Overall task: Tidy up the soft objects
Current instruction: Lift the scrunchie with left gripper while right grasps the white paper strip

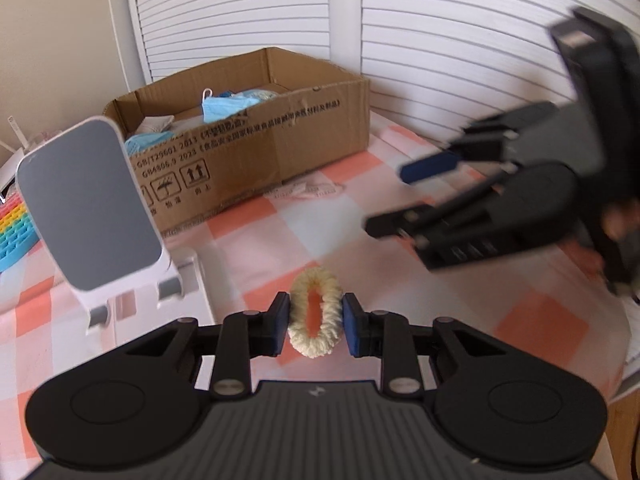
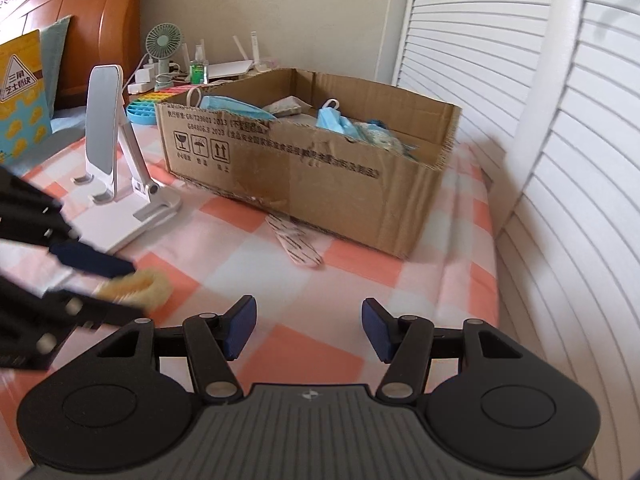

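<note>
1. Corrugated brown cardboard box (image 2: 320,172), open-topped and printed with black handling symbols, stands on the pink-and-white checked cloth (image 2: 400,280) at the far side, beyond both tools. It already contains pale blue face masks (image 2: 332,120) and other soft items, so it is judged to be the destination.

2. White folding phone stand with a grey backplate (image 1: 88,208) stands upright just left of the line from the left gripper to the box. Risk: a carry that swings left could clip the stand and tip it.

3. Black right gripper with blue pads (image 2: 308,328) hovers over the cloth, jaws spread apart and holding nothing. In the left wrist view it sits to the right of the held item, motion-blurred. Risk: if both tools converge on the box together, they could collide.

4. Black left gripper with blue pads (image 1: 316,324) is clamped on the item below, one pad on each side.

5. Cream fluffy ring-shaped hair scrunchie (image 1: 316,312) lies between the left gripper's pads, squeezed into a narrow oval and touching both, near the fingertips; whether it touches the cloth cannot be told. Risk: the pile is soft and compressible, so the pinch may be shallow; a quick move could let the scrunchie slip out short of the box.
</note>
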